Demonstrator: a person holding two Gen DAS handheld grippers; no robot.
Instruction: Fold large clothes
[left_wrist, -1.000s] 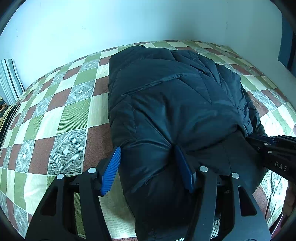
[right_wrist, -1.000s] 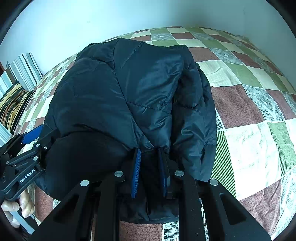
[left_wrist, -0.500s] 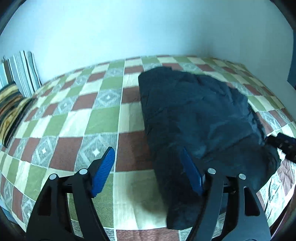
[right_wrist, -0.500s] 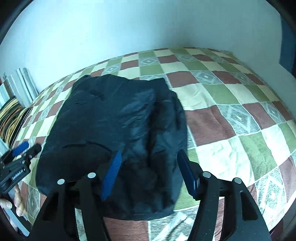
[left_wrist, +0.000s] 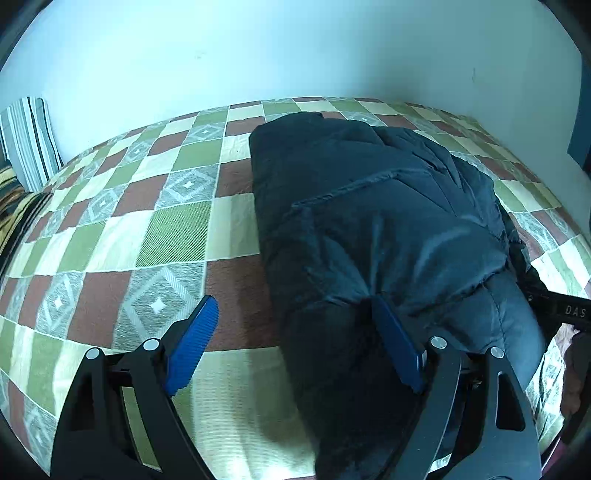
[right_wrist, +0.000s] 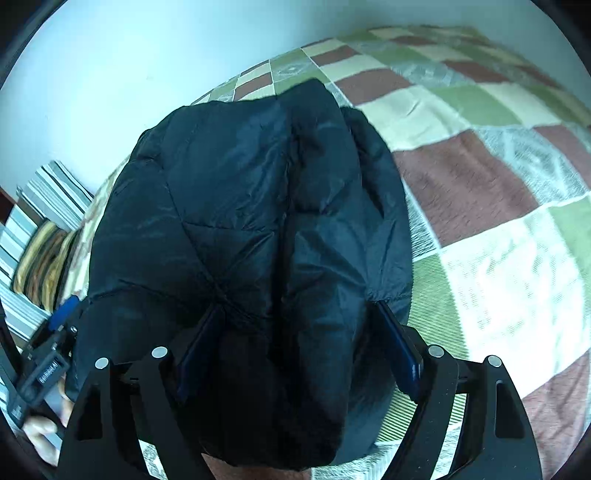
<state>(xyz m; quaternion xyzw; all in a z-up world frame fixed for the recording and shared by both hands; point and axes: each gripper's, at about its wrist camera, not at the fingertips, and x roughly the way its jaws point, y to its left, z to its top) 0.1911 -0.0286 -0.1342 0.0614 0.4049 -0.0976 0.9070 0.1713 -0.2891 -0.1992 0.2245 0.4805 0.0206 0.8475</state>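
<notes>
Cool, bluish daylight fills both views, and the white wall (left_wrist: 258, 55) is the brightest area, slightly washed out. The black jacket (left_wrist: 369, 229) carries only faint sheen on its folds and goes near featureless at its near end. A soft shadow lies on the quilt (left_wrist: 236, 424) beside it. Fisheye curvature bends the scene, with dark vignetting in the corners. The right wrist view shows motion blur on the far right quilt (right_wrist: 498, 110).

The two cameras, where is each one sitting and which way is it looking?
Left wrist: sits on the left gripper, faces forward over the bed; its open blue fingers show, one against the jacket.
Right wrist: sits on the right gripper, faces the jacket; its open fingers straddle it.
Both share the jacket, bed and striped pillows.
</notes>
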